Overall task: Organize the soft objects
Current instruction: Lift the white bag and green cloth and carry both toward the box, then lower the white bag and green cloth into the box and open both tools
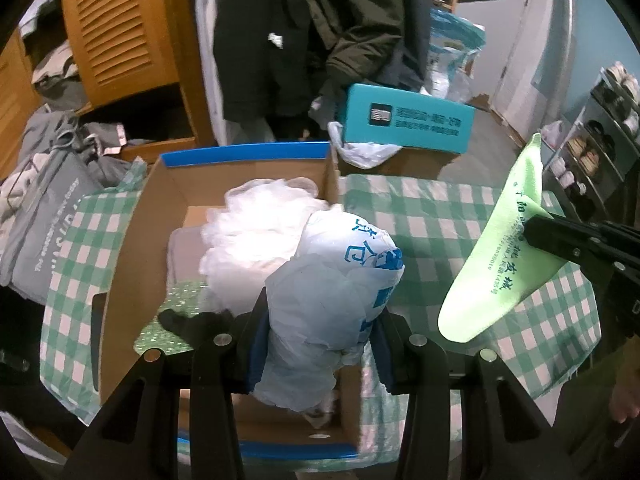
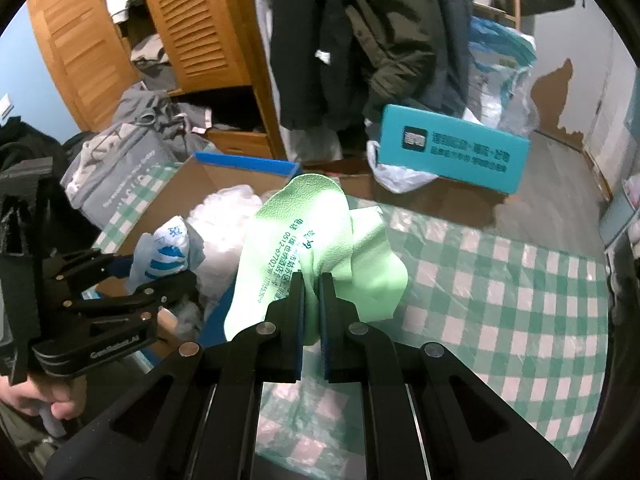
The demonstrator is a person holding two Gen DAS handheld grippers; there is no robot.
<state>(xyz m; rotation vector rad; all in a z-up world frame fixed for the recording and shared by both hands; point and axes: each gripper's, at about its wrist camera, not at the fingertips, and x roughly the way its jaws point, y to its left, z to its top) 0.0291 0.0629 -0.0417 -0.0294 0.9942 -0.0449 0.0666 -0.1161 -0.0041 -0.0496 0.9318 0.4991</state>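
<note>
**Both claws loaded above the checked worktop**

The left claw (image 1: 320, 320) is clamped on a crumpled white plastic bag (image 1: 328, 304) with blue printed characters, too creased to read, held over the open cardboard box (image 1: 136, 240) with blue-taped rims. A white mesh puff (image 1: 256, 232) lies inside the box. The right claw (image 2: 312, 284), pressed together, pinches a light green cloth (image 2: 304, 224) above the green-and-white checked worktop (image 2: 500, 280); its dark green print includes a partly legible phone number beginning "0512". The left tool's arm bears pale lettering, apparently "GenRobot.AI". Behind, a teal box (image 2: 452, 148) carries white writing, unreadable here.
</note>
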